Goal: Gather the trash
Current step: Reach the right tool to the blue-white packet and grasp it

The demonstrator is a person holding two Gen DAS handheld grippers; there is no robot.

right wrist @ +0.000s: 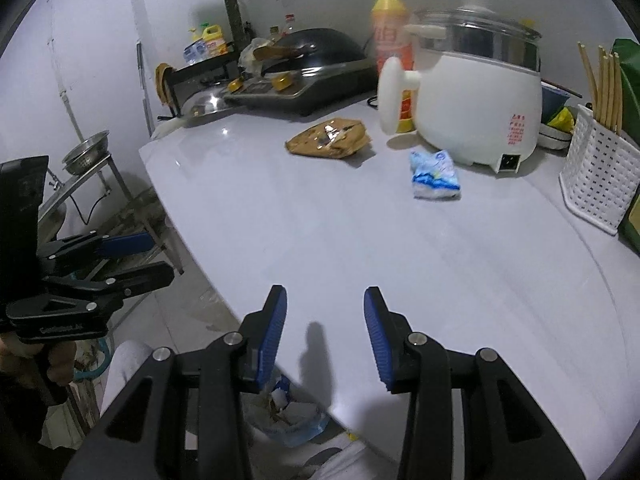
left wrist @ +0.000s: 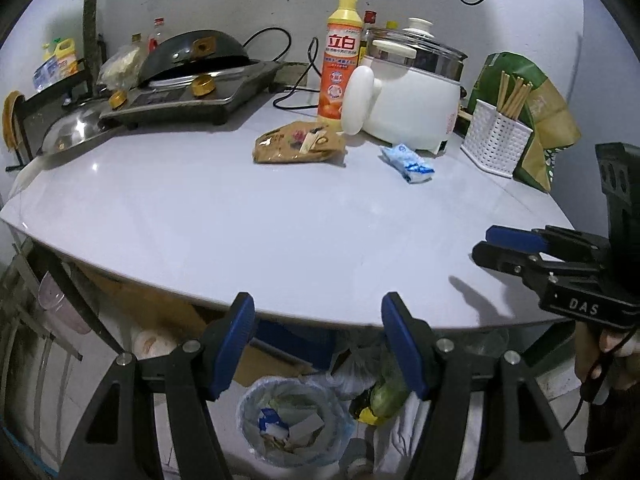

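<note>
Wrappers, brown and blue, before cooker and detergent bottle.

Cooker: white pot with glass lid, twelve o'clock
Bottle: orange soap bottle, eleven o'clock of pot
Chopsticks: white basket, three o'clock of pot
Stove: wok on top

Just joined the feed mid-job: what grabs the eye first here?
Two pieces of litter on the white table: a crumpled brown wrapper mid-table and a blue-white packet in front of the white electric pot. Below the near edge stands a lined trash bin. Both grippers hover empty.
</note>
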